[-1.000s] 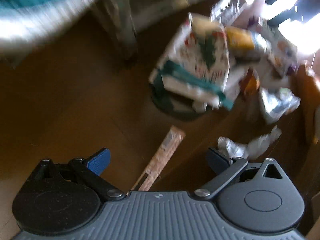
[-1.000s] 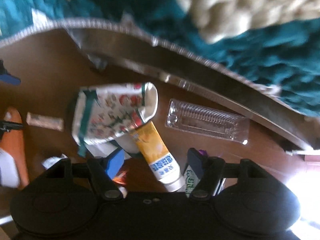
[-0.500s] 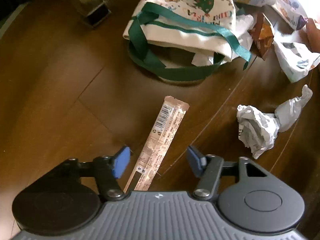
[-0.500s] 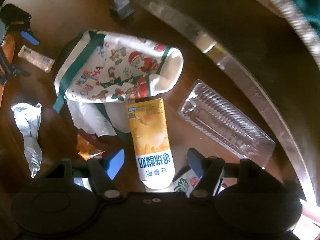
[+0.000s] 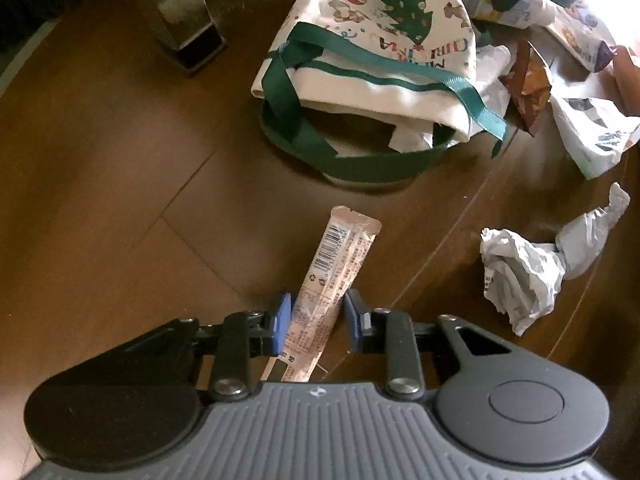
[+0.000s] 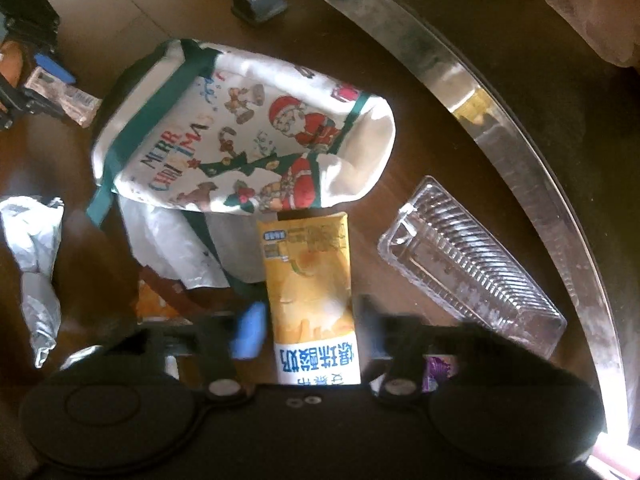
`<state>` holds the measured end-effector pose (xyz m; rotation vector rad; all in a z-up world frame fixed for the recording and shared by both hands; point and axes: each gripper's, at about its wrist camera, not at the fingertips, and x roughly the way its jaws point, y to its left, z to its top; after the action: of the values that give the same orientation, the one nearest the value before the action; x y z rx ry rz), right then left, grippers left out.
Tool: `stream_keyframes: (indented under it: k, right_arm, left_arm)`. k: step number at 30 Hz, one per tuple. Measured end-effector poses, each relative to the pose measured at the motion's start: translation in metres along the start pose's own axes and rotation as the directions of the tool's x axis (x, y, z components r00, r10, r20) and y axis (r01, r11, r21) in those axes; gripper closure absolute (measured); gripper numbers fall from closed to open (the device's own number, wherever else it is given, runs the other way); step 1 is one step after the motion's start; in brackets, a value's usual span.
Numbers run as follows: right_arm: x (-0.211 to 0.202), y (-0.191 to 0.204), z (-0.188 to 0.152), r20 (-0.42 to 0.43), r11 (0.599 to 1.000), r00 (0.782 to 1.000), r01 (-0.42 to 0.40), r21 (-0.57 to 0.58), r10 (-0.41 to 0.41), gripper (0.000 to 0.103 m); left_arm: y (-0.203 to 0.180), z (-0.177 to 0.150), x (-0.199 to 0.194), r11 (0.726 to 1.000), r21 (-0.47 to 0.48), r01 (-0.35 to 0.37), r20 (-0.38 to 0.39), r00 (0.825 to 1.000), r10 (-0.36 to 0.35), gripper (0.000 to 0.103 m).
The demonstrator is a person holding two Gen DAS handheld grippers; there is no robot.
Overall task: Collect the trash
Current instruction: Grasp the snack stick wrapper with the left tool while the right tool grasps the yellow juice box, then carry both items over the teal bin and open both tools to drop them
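A long pink stick wrapper [image 5: 340, 252] lies flat on the wooden floor. My left gripper [image 5: 318, 320] points down over its near end. Its jaws are closing, with the blue pads [image 5: 283, 320] close on either side of the wrapper, which is uncrumpled. My right gripper [image 6: 310, 328] hangs over a yellow squeeze pouch [image 6: 310, 280]. Its blurred jaws are closing with the pouch between them and a gap still showing on the left. A white Christmas tote bag [image 6: 240, 132] with green straps lies beyond the pouch.
Crumpled grey paper [image 5: 516, 276] lies to the right of the stick wrapper. A clear plastic tray [image 6: 468, 264] sits to the right of the pouch. An orange-brown wrapper [image 5: 528, 84] and white plastic bag [image 5: 592, 140] lie by the tote. A metal leg [image 5: 176, 12] and rail [image 6: 480, 92] border the area.
Both grippers came down toward the floor. The left jaws narrowed from wide open to just around the stick wrapper. The right jaws narrowed around the yellow pouch.
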<state>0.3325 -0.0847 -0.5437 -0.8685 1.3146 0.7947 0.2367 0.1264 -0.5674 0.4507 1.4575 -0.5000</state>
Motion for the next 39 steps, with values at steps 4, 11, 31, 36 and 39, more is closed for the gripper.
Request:
stream_keyframes:
  k: [4, 11, 31, 36, 39]
  right_arm:
    - [-0.002, 0.010, 0.001, 0.003, 0.998, 0.999, 0.054, -0.014, -0.053, 0.063]
    - [-0.037, 0.016, -0.016, 0.045, 0.996, 0.998, 0.046, 0.073, -0.049, 0.063]
    - [-0.263, 0.013, -0.041, 0.320, 0.957, 0.938, 0.037, 0.288, -0.133, 0.063]
    - [-0.336, 0.011, -0.059, 0.417, 0.926, 0.891, 0.012, 0.376, -0.181, 0.063]
    - [-0.375, 0.016, -0.070, 0.474, 0.916, 0.855, 0.001, 0.402, -0.209, 0.063]
  left_arm:
    - [-0.005, 0.003, -0.007, 1.000, 0.002, -0.012, 0.021, 1.000, 0.012, 0.078]
    - [-0.007, 0.006, -0.030, 0.999, 0.040, -0.011, 0.068, 0.998, 0.008, 0.080]
    - [-0.042, 0.065, -0.260, 0.986, 0.146, -0.081, 0.429, 0.903, 0.011, 0.082]
    - [-0.063, 0.070, -0.335, 0.990, 0.102, -0.098, 0.507, 0.862, 0.033, 0.082]
    - [-0.071, 0.069, -0.379, 0.992, 0.055, -0.115, 0.548, 0.834, 0.067, 0.082]
